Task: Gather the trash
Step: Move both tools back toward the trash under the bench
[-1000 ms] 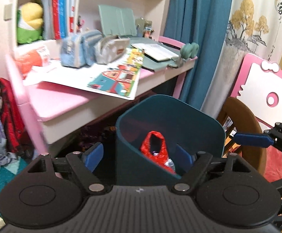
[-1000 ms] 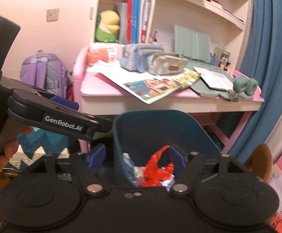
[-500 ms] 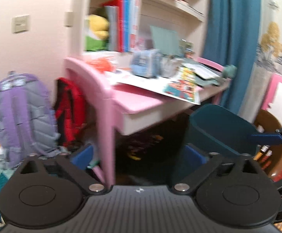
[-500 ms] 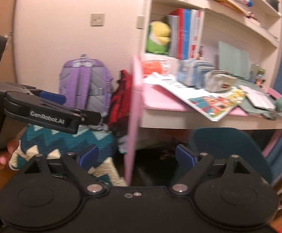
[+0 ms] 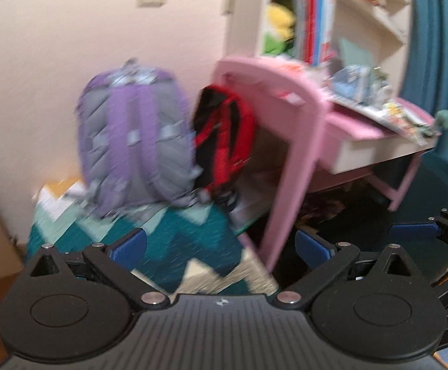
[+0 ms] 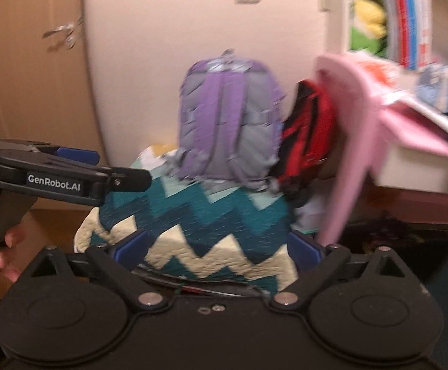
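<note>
Both views are blurred by motion. My left gripper (image 5: 221,240) is open and holds nothing; past its blue pads lies a teal and cream zigzag cushion (image 5: 174,246). My right gripper (image 6: 217,240) has its jaws opening, with nothing between them, and the same cushion (image 6: 211,215) sits just beyond. A dark teal shape (image 5: 440,182) at the right edge of the left wrist view looks like the trash bin. The left gripper's fingers (image 6: 69,178) cross the left side of the right wrist view. I see no piece of trash in either view.
A purple backpack (image 6: 227,123) and a red and black bag (image 6: 307,135) lean behind the cushion, against the wall. To the right stands a pink desk (image 5: 301,123) with cluttered shelves above it. A door (image 6: 32,77) is at the left, and a person's hand (image 6: 8,246) grips the left handle.
Both views have swung left and down, from the teal bin with red wrappers to the backpacks and cushion. Both grippers' jaws stand wider than before. The bin slid off to the right.
</note>
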The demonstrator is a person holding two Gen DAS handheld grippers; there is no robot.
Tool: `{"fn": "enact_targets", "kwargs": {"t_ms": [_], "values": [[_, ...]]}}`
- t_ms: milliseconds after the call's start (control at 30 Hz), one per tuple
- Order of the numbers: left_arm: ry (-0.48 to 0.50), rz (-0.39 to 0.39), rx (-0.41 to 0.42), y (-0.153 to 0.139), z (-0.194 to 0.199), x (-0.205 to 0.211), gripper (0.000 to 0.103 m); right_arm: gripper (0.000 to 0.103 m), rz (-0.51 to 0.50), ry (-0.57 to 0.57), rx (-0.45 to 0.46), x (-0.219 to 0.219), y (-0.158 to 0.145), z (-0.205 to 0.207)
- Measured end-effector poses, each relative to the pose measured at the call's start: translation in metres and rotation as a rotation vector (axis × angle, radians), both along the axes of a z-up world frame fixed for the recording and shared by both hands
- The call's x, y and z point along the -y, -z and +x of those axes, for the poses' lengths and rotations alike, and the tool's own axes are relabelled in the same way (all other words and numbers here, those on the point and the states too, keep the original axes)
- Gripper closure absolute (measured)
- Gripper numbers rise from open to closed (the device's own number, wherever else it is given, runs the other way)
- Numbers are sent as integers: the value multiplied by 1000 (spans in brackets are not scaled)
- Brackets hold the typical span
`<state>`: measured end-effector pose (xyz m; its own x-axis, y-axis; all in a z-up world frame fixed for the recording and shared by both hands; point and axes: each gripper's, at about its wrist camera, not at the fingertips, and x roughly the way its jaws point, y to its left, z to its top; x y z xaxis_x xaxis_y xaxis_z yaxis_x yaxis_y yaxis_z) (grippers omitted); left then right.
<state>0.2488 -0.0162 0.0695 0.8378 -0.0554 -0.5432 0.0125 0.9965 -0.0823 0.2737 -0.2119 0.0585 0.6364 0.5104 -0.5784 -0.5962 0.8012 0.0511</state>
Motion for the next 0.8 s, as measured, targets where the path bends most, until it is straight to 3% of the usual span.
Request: {"fn": "enact_targets", "kwargs": {"t_ms": [200, 433, 567, 800], "values": [[-58, -13, -81, 71, -3, -64, 0, 4, 7, -21, -54, -47, 63, 26], [-176, -49, -182, 164, 6, -120, 0, 4, -40, -40, -152, -100, 160, 60], [-296, -76, -269, 228, 16, -145, 0, 4, -104, -77, -196, -129, 218, 75], [-578, -208, -504, 355, 24, -186, 0, 5, -213, -200, -302, -175, 321, 94]]}}
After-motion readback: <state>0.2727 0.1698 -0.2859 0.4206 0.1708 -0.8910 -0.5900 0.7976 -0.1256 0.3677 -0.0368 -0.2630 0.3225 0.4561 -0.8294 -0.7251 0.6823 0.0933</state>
